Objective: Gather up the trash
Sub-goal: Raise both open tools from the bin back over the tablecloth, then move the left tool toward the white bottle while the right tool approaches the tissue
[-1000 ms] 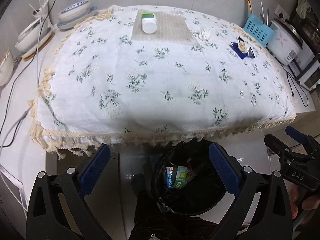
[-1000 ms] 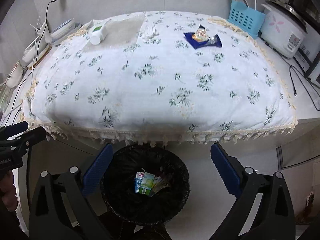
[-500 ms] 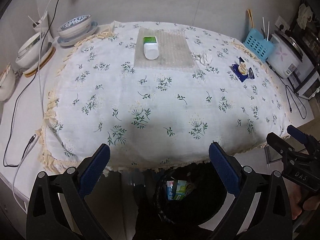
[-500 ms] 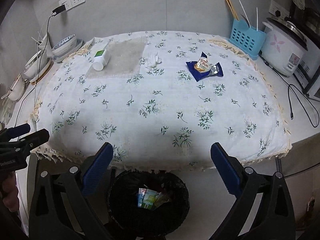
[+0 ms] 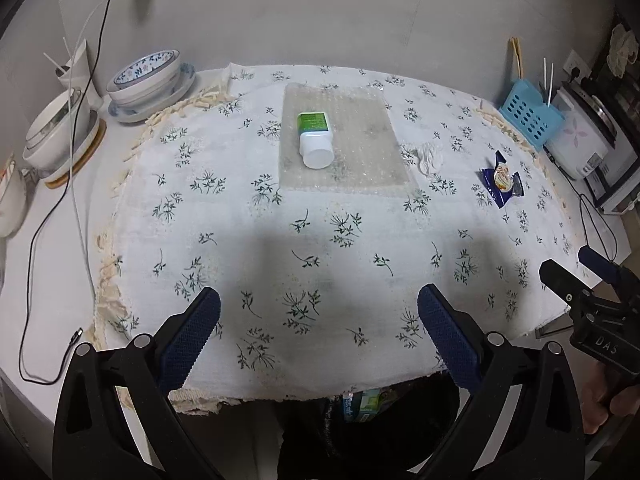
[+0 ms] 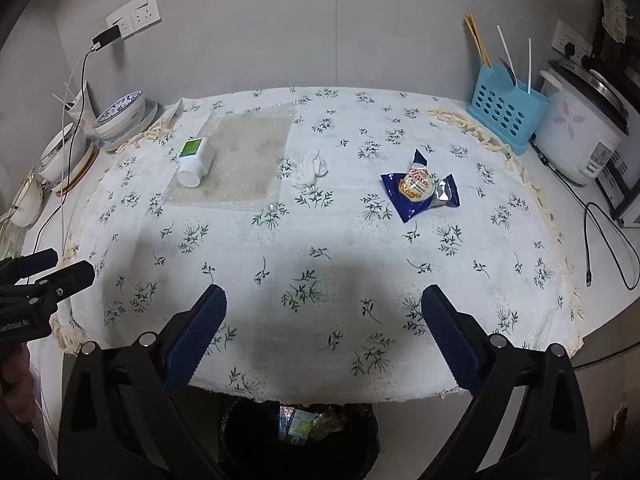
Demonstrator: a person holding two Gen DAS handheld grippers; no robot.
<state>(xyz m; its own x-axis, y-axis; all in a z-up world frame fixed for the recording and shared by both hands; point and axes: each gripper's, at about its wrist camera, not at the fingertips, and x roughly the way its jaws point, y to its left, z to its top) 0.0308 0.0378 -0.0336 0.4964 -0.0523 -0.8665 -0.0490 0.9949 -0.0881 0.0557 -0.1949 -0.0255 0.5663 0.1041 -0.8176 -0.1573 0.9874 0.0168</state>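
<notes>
1. Two handheld grippers hover above the near edge of a table covered by a floral tablecloth [image 6: 360, 240]. The left gripper [image 5: 319, 312] and right gripper [image 6: 324, 312] both have their blue-padded jaws spread wide, holding nothing.
2. Trash on the cloth: a white bottle [image 5: 315, 140] with a green label lies on its side at 12 o'clock in the left view, on a sheet of bubble wrap [image 5: 348, 140]. A crumpled tissue [image 6: 310, 168] lies near 12 o'clock in the right view. A blue snack wrapper [image 6: 420, 190] lies at 1 o'clock.
3. A black-lined trash bin [image 6: 300, 436] sits below the table edge at 6 o'clock, already holding cartons.
4. Handling, as a judgement: the bottle looks light, rigid and smooth, so it may roll; grip across its body. The wrapper seems thin and crinkly; pinch a raised edge. The tissue is soft; pinch its bulk.
5. The right view shows the wrapper's printing and more of the bin's opening; the left view shows the bottle nearer and more centrally.
</notes>
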